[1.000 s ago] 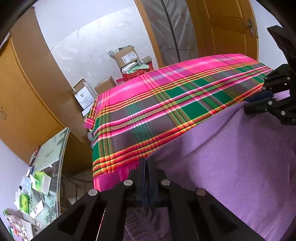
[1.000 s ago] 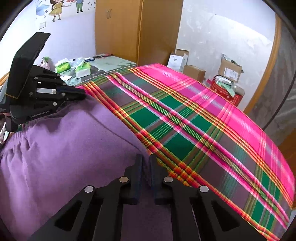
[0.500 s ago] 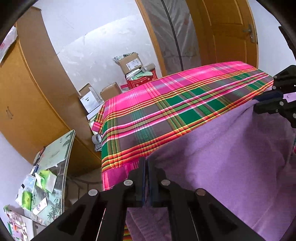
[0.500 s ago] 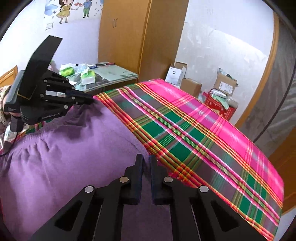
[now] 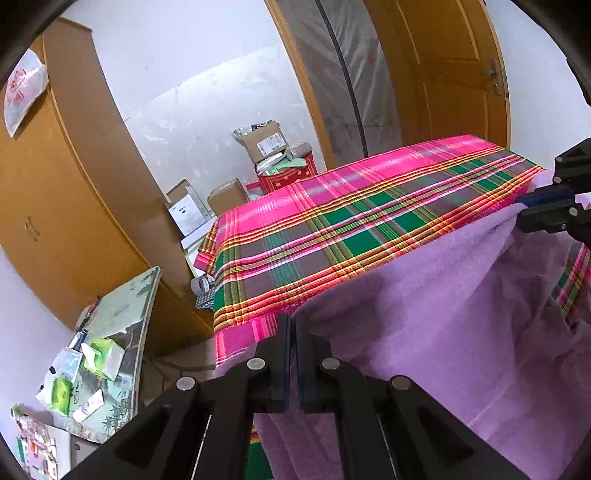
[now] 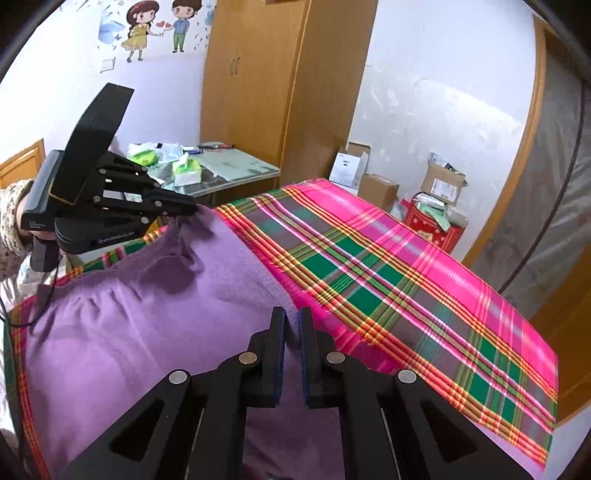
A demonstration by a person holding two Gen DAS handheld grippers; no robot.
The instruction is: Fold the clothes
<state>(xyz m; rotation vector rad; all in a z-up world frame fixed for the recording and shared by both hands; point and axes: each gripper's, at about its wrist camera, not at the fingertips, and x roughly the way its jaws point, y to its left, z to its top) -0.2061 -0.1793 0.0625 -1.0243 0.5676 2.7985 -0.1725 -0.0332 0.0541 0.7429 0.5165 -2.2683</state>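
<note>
Purple garment (image 5: 443,314) hangs pinched in left tongs (image 5: 290,321) and right tongs (image 6: 291,314).

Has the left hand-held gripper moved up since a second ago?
Yes. In the right wrist view the left hand-held gripper has risen: it now sits level with the side table's front, lifting the purple garment's corner.

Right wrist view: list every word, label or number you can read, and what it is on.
"GenRobot.AI": on the side of the left gripper, small and partly blurred.
Labels on the cardboard boxes: too small to read.
Print on the tissue pack: too blurred to read.
Wall sticker: no words.
</note>
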